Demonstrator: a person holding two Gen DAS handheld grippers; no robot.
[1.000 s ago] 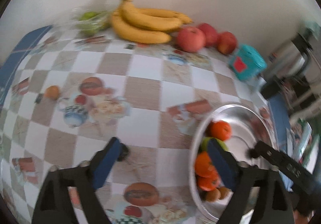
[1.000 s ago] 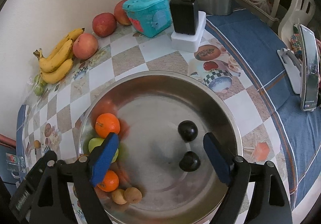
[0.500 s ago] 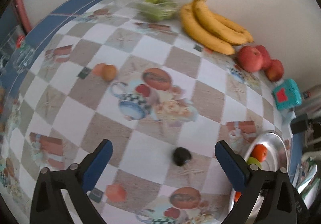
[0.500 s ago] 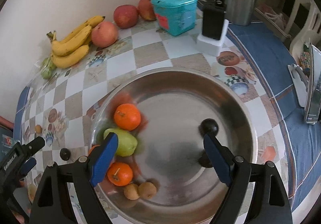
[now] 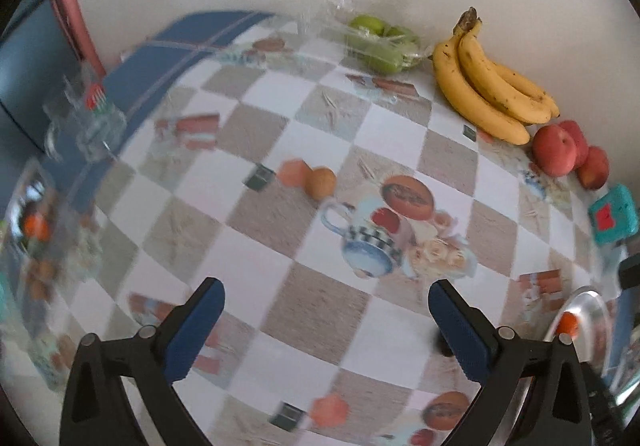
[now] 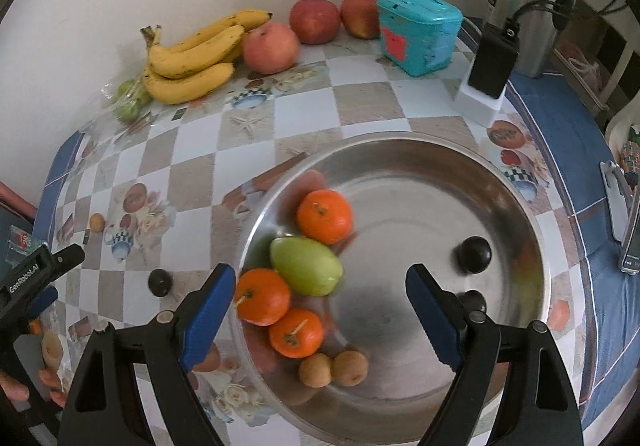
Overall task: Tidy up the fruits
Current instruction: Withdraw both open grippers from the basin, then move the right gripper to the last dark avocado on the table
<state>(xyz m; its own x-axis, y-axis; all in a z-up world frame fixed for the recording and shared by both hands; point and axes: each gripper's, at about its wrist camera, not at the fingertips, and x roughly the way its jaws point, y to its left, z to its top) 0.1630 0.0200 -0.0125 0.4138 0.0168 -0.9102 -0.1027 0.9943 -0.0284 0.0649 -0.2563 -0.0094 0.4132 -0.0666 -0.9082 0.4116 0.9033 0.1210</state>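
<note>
The left gripper (image 5: 326,320) hung with jaws spread wide and empty over the checked table (image 5: 320,118); a small tan fruit (image 5: 320,183) lay ahead, slightly left of their centreline, with bare cloth all round. The right gripper (image 6: 320,300), equally open and empty, hovered above the steel bowl (image 6: 516,202). A dark fruit (image 6: 160,282) sat just left of the bowl, nearer the left hand.

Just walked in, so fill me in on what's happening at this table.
A person is sorting fruit into a steel bowl, with a two-finger tool in each hand. Both the left tool and the right tool are open and empty. The bowl holds three oranges, a green fruit and some small fruits. A dark plum and a small brown fruit sit on the tablecloth.
</note>
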